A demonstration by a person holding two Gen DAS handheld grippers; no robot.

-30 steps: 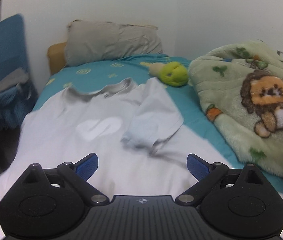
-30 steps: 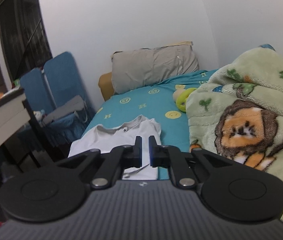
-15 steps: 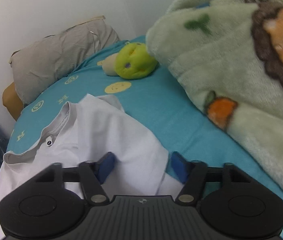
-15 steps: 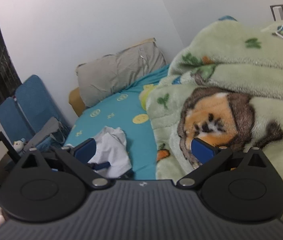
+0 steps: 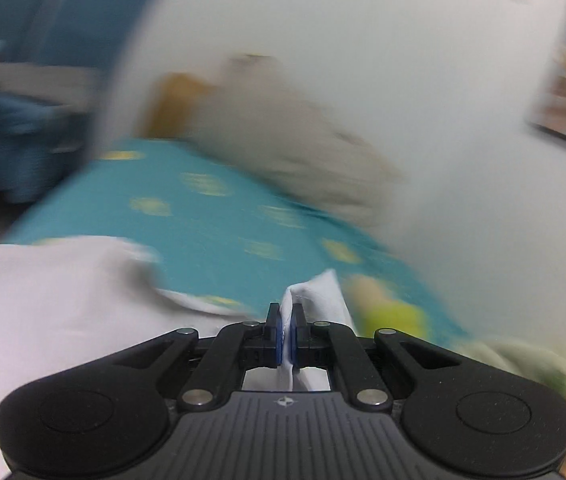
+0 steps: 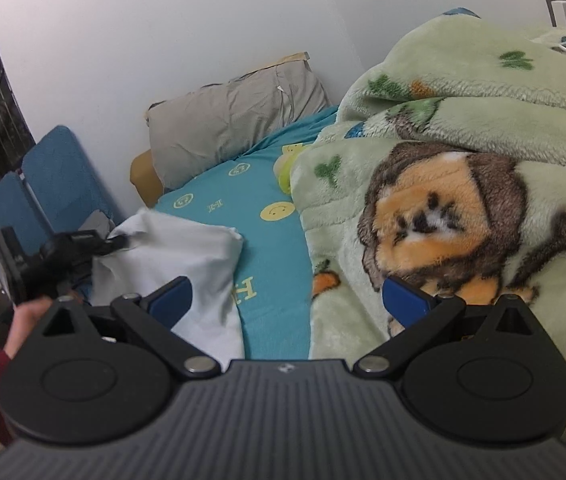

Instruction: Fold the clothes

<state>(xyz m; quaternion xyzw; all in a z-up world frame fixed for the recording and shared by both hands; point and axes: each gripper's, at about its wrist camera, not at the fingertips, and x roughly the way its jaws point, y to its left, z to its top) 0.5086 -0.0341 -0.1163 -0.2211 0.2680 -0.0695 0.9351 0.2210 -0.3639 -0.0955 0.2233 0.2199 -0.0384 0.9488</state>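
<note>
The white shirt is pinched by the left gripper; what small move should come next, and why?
Probably the left gripper should carry the pinched fold of the white shirt across the shirt's body and lay it flat. Its pads are shut on cloth, while the right gripper is open and empty over the bed sheet.

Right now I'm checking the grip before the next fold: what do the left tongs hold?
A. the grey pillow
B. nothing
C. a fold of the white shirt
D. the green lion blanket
C: the left tongs are shut on a pinched fold of the white shirt.
</note>
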